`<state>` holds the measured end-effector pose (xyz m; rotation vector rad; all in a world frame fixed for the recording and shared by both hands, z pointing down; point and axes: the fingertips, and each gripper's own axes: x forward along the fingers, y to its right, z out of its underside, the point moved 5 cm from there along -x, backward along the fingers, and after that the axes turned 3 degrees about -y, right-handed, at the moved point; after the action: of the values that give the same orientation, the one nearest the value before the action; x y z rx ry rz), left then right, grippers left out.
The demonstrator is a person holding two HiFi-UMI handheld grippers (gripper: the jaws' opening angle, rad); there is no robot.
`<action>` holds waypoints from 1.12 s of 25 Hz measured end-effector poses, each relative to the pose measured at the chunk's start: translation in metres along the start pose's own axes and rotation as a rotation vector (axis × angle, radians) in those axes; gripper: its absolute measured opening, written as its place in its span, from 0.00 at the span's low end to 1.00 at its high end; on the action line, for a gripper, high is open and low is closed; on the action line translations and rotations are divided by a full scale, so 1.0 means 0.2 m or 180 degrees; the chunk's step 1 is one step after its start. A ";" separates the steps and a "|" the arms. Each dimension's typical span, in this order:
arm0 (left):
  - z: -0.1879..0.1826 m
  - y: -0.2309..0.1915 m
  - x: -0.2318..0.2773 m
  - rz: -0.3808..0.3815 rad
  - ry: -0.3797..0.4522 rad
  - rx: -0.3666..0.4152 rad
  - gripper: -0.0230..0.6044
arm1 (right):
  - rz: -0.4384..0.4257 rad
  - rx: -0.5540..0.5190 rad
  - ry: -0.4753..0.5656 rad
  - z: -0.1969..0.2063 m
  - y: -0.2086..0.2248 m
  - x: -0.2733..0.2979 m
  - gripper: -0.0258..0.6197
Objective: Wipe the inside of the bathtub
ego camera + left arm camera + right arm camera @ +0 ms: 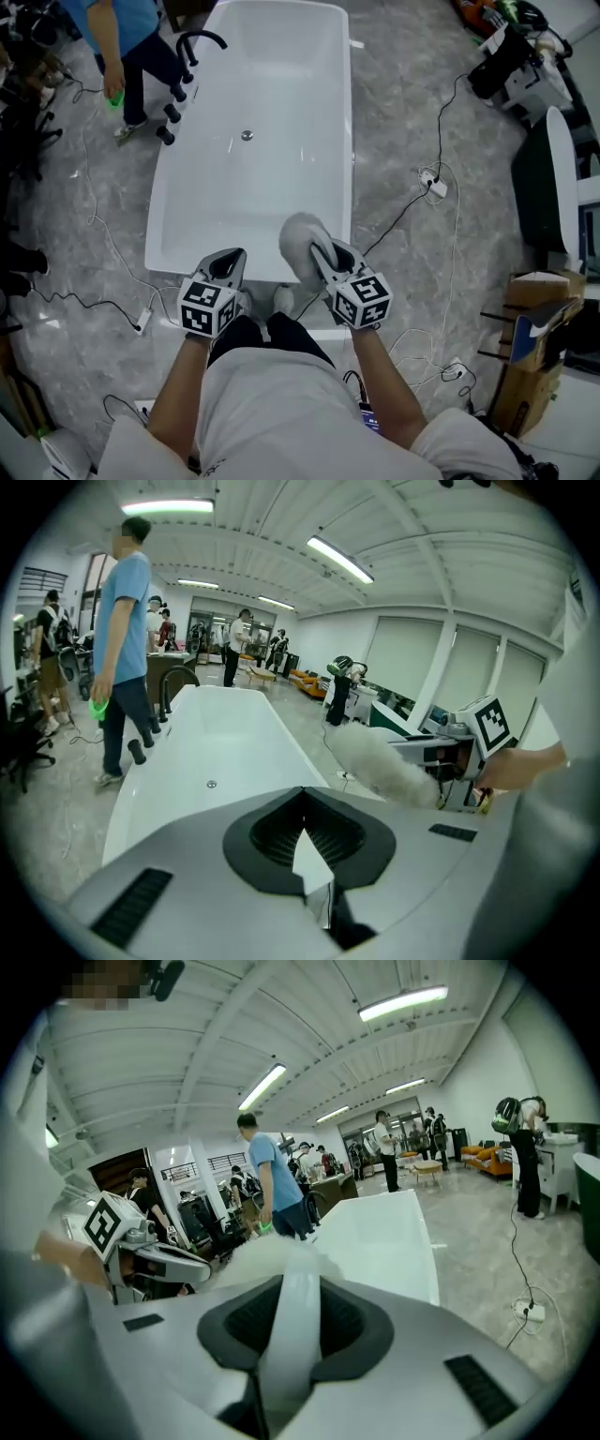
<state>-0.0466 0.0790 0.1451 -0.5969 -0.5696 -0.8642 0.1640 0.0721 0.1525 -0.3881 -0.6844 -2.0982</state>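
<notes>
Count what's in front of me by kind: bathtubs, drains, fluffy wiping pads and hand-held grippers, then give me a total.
White rectangular bathtub: 1
Round metal drain: 1
Fluffy white wiping pad: 1
Grey hand-held grippers, left gripper and right gripper: 2
Total: 5

Three cameras, one bathtub [253, 187].
Head view looks steeply down from overhead; both gripper views sit low and close, facing 12 o'clock along it.
</notes>
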 end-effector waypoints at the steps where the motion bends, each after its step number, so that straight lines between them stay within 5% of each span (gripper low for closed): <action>1: -0.02 0.01 -0.04 0.0020 0.0033 0.0033 0.05 | 0.0013 -0.0019 0.0052 -0.04 -0.02 -0.04 0.19; 17: -0.26 -0.09 -0.58 0.0121 0.0640 0.0380 0.05 | 0.0078 -0.0205 0.0578 -0.34 -0.45 -0.34 0.19; 28: -0.28 -0.16 -0.58 0.0077 0.0761 0.0416 0.05 | 0.0202 -0.0253 0.0642 -0.35 -0.49 -0.34 0.19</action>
<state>-0.1223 0.0845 0.0368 -0.3745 -0.3973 -0.8544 0.1209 0.1190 0.0300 -0.2342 -0.4659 -2.0740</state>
